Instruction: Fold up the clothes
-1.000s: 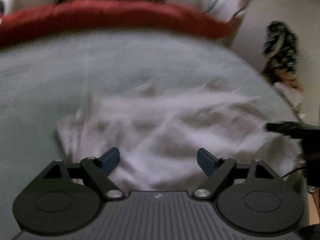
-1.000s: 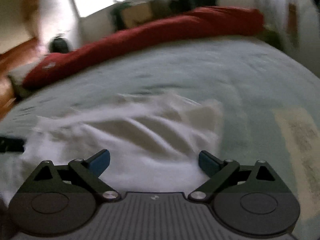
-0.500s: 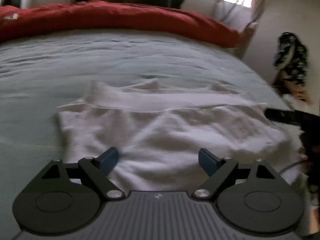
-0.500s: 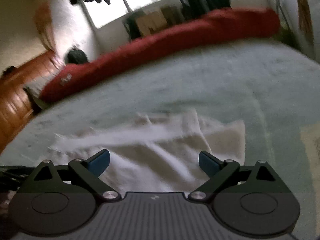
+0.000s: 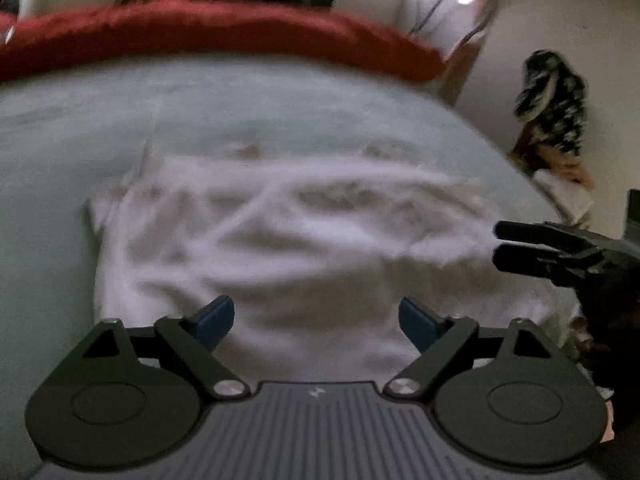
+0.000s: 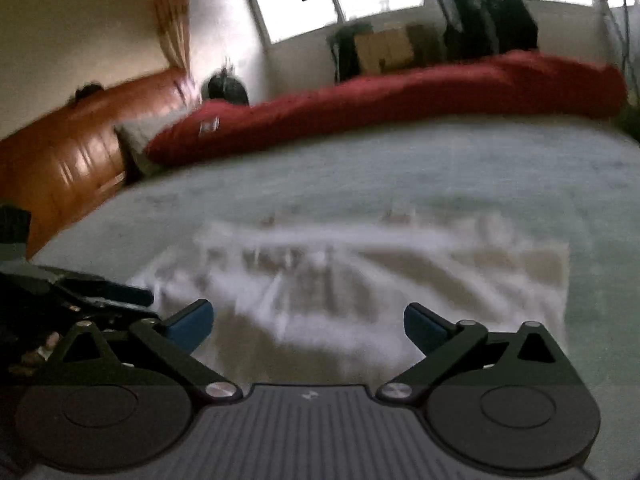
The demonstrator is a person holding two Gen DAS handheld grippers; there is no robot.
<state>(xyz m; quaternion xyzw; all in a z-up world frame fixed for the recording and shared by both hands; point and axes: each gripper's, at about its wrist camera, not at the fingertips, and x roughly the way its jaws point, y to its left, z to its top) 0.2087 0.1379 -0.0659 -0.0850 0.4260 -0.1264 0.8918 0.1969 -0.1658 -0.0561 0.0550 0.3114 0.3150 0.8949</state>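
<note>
Only the right wrist view showed the brown cabinet (image 6: 60,152) at upper left. Both views showed the white garment (image 5: 280,248) mid-frame on the bed (image 5: 60,140), left gripper (image 5: 316,314) released, right gripper (image 6: 308,322) opening, nothing between.

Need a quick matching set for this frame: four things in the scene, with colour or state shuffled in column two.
Column one:
1. crumpled cloth garment
2. long padded bolster
3. flat bed cover
4. left claw

Column two:
A. pale green, spread under the garment
B. open, nothing between its blue pads
C. white, lying creased on the bed
D. red, along the bed's far edge

Pairs: 1-C, 2-D, 3-A, 4-B
</note>
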